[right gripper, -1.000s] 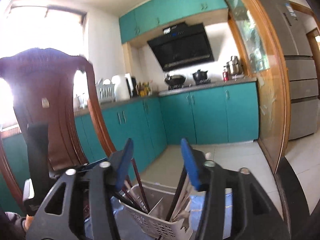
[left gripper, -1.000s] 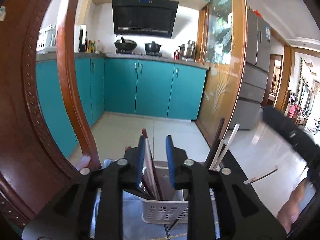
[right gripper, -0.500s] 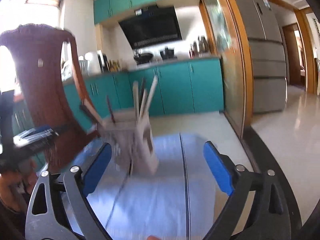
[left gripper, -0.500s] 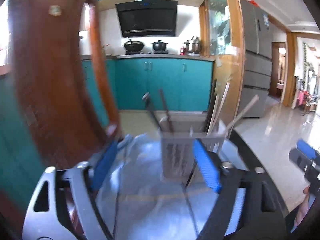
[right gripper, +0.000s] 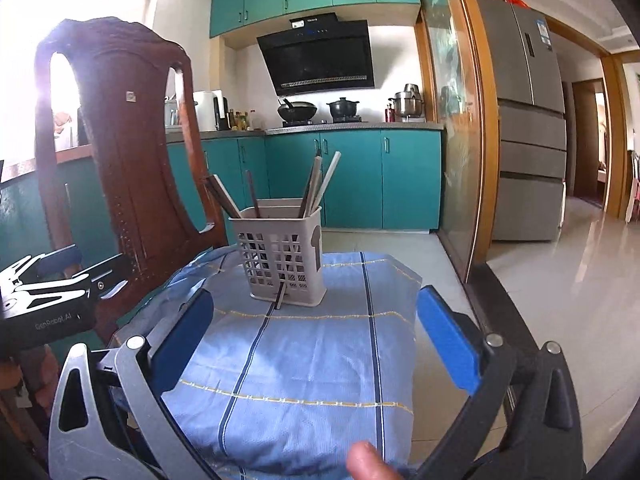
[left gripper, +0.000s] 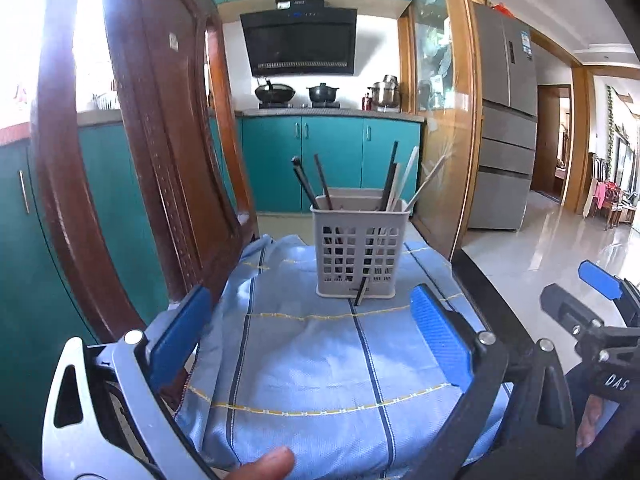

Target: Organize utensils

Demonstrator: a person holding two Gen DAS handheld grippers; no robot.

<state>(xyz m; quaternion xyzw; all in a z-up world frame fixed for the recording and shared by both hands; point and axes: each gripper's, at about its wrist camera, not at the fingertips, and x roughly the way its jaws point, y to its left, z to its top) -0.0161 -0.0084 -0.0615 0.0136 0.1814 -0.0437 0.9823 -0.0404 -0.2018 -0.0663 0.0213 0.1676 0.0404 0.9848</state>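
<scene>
A grey slotted utensil basket (left gripper: 360,256) (right gripper: 284,260) stands upright on a blue striped cloth (left gripper: 320,360). Dark chopsticks (left gripper: 316,184) and pale chopsticks (left gripper: 404,180) stick up out of it, and one dark tip (left gripper: 361,292) pokes out through the basket's base. My left gripper (left gripper: 308,300) hovers over the cloth short of the basket, its jaws opening wide with nothing between them. My right gripper (right gripper: 316,300) is likewise back from the basket, jaws opening and empty. One blue pad (left gripper: 600,278) of the right gripper shows at the left view's right edge.
A carved wooden chair back (left gripper: 160,160) (right gripper: 120,140) rises close on the left of the cloth. The dark table edge (left gripper: 480,288) runs along the right, with tiled floor beyond. Teal kitchen cabinets and a stove stand behind. A thumb (left gripper: 272,464) shows at the bottom.
Both grippers pulled back from the basket and their jaws spread wide. The chopsticks that were between the left jaws now stand in the basket.
</scene>
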